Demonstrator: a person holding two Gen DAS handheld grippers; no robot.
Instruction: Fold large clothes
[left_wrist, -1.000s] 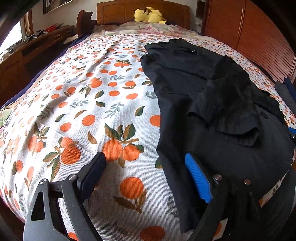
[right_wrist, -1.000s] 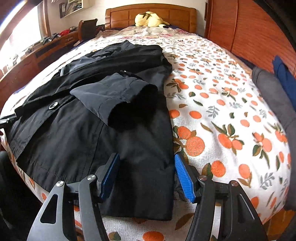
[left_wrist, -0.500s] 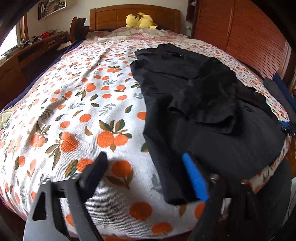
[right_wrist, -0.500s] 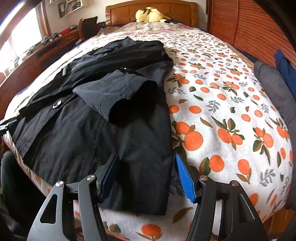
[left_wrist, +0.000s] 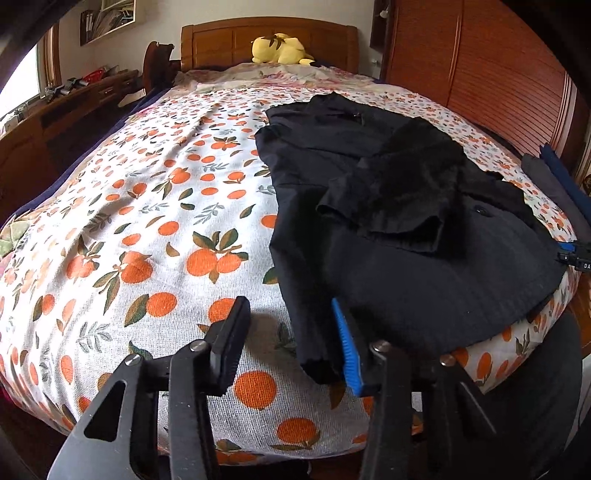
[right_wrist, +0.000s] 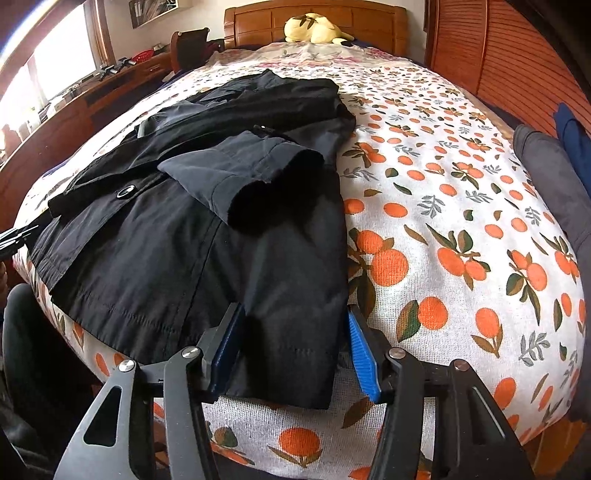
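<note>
I see the black coat (right_wrist: 192, 236) spread lengthwise on the bed (left_wrist: 155, 236), which wears a white cover printed with oranges. One sleeve (right_wrist: 251, 173) lies folded across the coat's body, ahead of both sets of fingers, with a round button (right_wrist: 126, 192) to its left in the right wrist view.

My left gripper (left_wrist: 291, 343) sits at the near edge of the bed. Its jaws are closing: the near left corner of the coat's hem lies between them, tight against the blue pad of the right finger (left_wrist: 349, 350), while the black left finger (left_wrist: 231, 343) stands off over bare bedcover. The pads do not press the cloth from both sides.

My right gripper (right_wrist: 295, 350) straddles the coat's near right corner. Its jaws are closing too; the hem fills most of the gap between the fingers, with the blue right pad (right_wrist: 362, 354) just at the cloth's edge. I cannot tell whether these pads press the fabric.

Far beyond the fingers, a yellow plush toy (left_wrist: 280, 50) rests against the wooden headboard (right_wrist: 314, 22). A dark folded pile (right_wrist: 550, 173) lies off to the right of the right fingers.
</note>
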